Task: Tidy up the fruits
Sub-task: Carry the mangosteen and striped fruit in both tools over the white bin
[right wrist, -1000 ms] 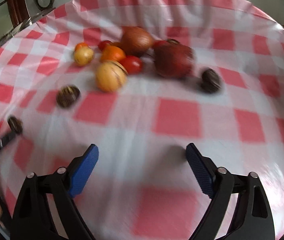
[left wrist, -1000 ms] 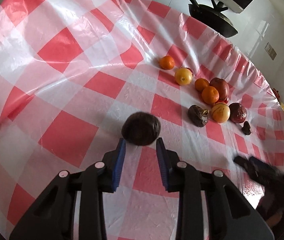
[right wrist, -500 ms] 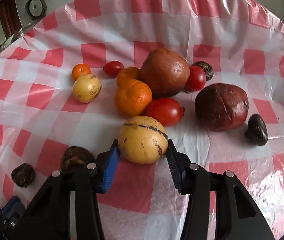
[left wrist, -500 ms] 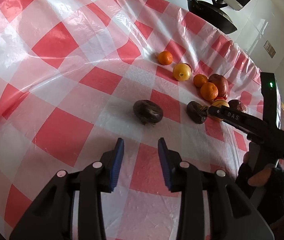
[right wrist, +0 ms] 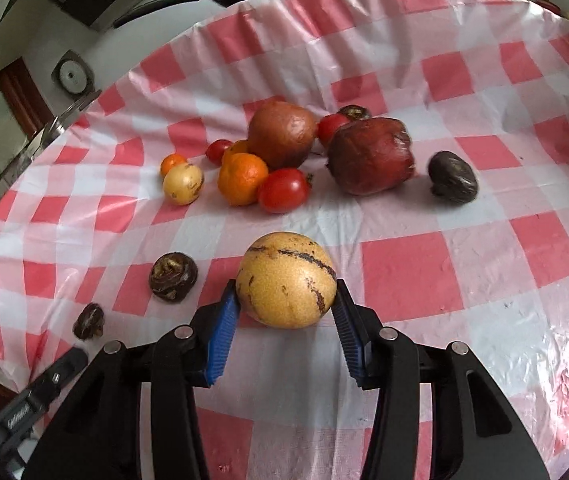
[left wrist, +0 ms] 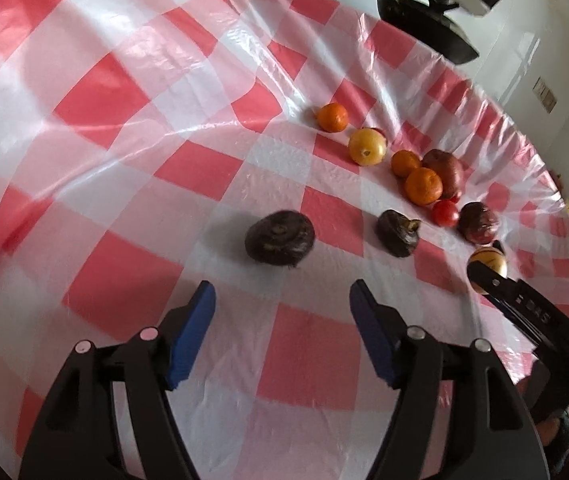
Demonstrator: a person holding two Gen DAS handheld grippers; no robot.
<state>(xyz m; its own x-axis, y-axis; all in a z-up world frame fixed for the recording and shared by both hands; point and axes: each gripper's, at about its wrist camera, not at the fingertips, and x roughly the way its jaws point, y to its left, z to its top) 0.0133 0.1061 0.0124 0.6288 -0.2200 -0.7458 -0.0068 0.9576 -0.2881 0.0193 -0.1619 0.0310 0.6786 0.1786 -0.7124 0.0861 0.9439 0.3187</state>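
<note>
Two claws work over a worktop [left wrist: 132, 184] covered in a red-and-white checked plastic cloth. The right claw [right wrist: 286, 316] is clamped on a yellow fruit with dark streaks [right wrist: 286, 279], one blue pad pressed to each side of it; from the left wrist view the same fruit [left wrist: 486, 265] shows at the tip of that claw [left wrist: 484, 276], at the near end of the fruit cluster. Whether the fruit is touching the cloth or lifted just off it is hard to tell. The left claw [left wrist: 282, 320] has its jaws wide apart and holds nothing, and a dark wrinkled fruit [left wrist: 279, 238] lies on the cloth just ahead of it, between the lines of its two fingers but beyond their tips. A second dark fruit [left wrist: 398, 233] sits to its right, apart from it. Beyond the held fruit, in the right wrist view, lie a red tomato [right wrist: 283, 190] touching a mandarin [right wrist: 242, 178], a large brown fruit [right wrist: 282, 134] behind them, a dark red fruit [right wrist: 370, 155] to the right, and a small dark fruit [right wrist: 453, 177] further right on its own. A small yellow fruit [right wrist: 183, 183] and a small orange [right wrist: 172, 163] sit at the cluster's left end. A black pan [left wrist: 424, 26] stands beyond the worktop's far edge.
</note>
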